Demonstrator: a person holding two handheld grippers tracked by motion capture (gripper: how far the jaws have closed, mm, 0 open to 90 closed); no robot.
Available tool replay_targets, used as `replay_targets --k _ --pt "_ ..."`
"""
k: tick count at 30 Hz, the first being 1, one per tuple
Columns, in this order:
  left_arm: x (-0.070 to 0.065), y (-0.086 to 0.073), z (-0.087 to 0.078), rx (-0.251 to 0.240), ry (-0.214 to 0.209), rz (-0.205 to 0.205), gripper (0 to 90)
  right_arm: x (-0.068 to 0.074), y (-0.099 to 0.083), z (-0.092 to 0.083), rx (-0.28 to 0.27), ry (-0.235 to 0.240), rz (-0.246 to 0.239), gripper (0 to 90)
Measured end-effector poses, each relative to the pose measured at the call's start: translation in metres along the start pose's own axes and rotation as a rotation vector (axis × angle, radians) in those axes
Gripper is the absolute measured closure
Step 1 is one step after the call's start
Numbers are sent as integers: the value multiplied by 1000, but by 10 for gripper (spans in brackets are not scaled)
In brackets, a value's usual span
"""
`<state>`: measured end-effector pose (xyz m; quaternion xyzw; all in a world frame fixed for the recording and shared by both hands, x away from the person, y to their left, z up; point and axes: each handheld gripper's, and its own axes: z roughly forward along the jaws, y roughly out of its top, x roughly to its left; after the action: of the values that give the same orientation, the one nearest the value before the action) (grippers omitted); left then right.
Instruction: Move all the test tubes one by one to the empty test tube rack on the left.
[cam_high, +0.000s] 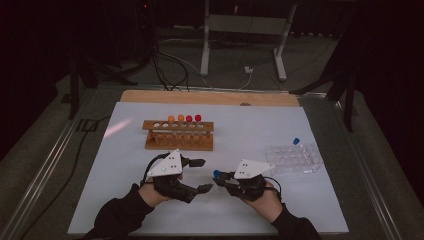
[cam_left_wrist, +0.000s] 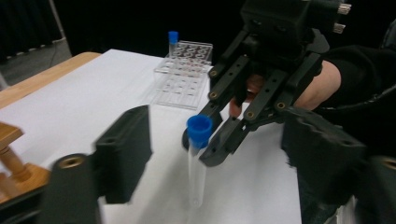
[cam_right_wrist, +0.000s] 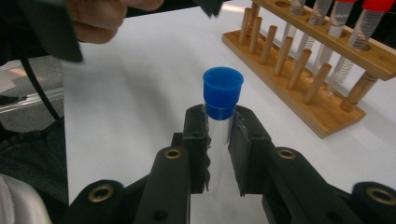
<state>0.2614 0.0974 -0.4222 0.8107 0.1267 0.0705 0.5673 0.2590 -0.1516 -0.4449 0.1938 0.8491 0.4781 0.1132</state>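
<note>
Handover pending: right hand-held gripper (cam_right_wrist: 218, 154) clamps the blue-capped tube (cam_right_wrist: 219, 126). Left hand-held gripper (cam_left_wrist: 205, 154) brackets the tube, jaws apart, not gripping.

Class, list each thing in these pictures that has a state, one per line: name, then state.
Right tool: shut on the blue-capped tube.
Blue-capped tube: capped, held off the table.
Left tool: open, nothing between its jaws.
Wooden rack: upright, four capped tubes in it.
Clear tray: one blue-capped tube standing in it.
</note>
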Motion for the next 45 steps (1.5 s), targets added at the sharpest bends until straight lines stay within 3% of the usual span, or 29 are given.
replay_targets --k 12,20,33,39,45 --pt "-1 -3 15 20 38 33 574 5 2 0 -1 14 -12 765" --pt "-1 -1 19 37 30 45 700 5 3 0 -2 15 -12 765" --pt "0 2 23 57 46 47 771 5 3 0 -11 7 -2 755" --pt "7 7 13 45 74 39 771 1 1 -1 -26 -14 48 472" --pt "23 12 -7 51 141 24 771 -3 1 -6 -69 -44 92 207"
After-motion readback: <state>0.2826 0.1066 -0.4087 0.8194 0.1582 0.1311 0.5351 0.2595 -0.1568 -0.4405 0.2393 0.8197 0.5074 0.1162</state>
